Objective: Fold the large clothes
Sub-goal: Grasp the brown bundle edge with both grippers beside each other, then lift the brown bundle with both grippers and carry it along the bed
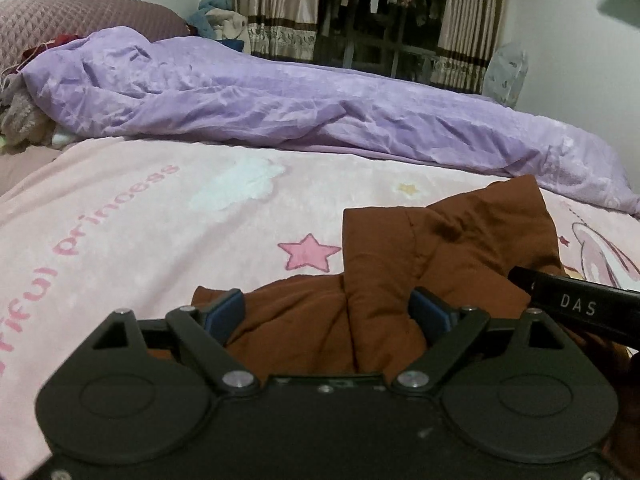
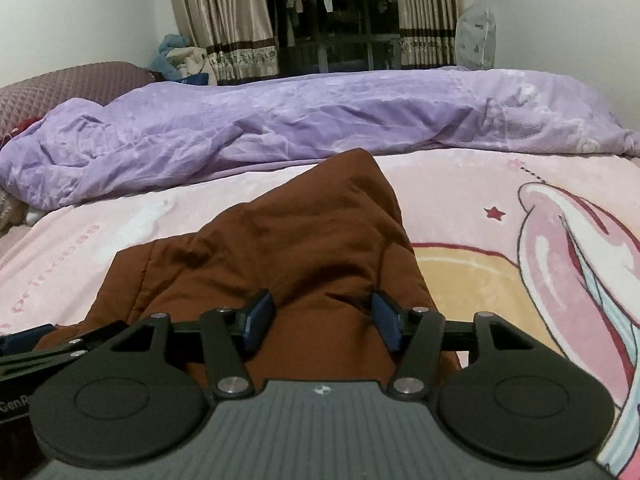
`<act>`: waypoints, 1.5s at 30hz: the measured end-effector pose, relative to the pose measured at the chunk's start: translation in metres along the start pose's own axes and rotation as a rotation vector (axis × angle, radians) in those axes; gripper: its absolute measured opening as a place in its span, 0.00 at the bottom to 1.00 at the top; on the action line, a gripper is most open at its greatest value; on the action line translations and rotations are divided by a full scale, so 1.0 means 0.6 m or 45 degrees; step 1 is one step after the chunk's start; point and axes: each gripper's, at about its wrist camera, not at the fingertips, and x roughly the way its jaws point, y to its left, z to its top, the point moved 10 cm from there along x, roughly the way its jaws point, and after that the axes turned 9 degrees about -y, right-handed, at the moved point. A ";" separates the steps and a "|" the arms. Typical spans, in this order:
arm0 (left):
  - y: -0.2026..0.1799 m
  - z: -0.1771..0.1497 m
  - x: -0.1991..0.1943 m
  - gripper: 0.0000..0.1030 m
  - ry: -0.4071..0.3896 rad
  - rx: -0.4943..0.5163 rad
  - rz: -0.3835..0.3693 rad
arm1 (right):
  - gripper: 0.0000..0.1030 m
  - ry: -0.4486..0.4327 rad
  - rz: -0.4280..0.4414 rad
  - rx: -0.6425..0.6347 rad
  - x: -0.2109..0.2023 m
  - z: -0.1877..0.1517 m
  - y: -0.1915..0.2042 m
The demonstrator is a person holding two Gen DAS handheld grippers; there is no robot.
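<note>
Both grippers over a brown padded garment on a bed

The left gripper has its jaws spread wide, a ridge of the brown garment bunched between the blue pads without being pinched. The right gripper stands with its jaws apart too, less widely, a fold of the same cloth rising between them; whether the pads press on it I cannot tell. The garment lies crumpled on a pink blanket printed with stars and the word "princess", a purple duvet heaped beyond it. The right gripper's body reads "DAS" in the left view; "Gen" shows on the left one's edge
</note>
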 end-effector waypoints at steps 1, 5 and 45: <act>-0.001 0.002 -0.002 0.91 -0.004 0.008 0.009 | 0.66 0.001 0.001 -0.003 -0.001 0.001 -0.002; -0.015 0.019 -0.044 0.88 0.004 0.098 0.035 | 0.66 -0.005 0.008 -0.019 -0.034 0.026 -0.003; 0.077 -0.024 -0.130 0.98 0.280 -0.168 -0.161 | 0.91 0.112 0.094 0.061 -0.140 -0.014 -0.097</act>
